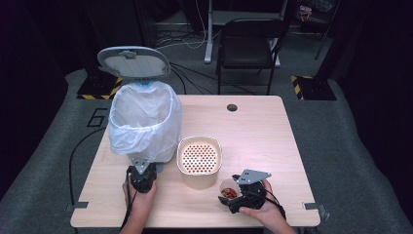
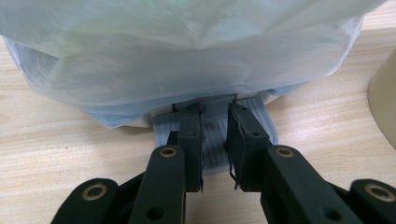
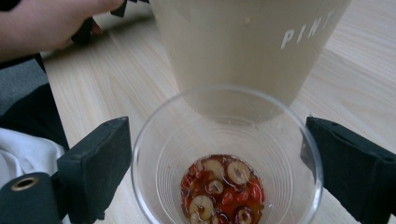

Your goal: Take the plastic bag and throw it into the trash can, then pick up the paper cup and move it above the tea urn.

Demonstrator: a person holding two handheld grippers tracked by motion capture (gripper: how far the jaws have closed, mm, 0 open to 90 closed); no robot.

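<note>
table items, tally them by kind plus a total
pedal bin lined with a white bag, lid up: 1
beige strainer tub: 1
clear plastic cup holding red bits and round slices: 1
hand-held gripper, left and right: 2
total: 5

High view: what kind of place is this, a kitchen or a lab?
Likely a lab or recording studio, not a kitchen: a lone wooden table on grey carpet, dark curtains around it, an empty black chair and loose cables on the floor behind.
</note>
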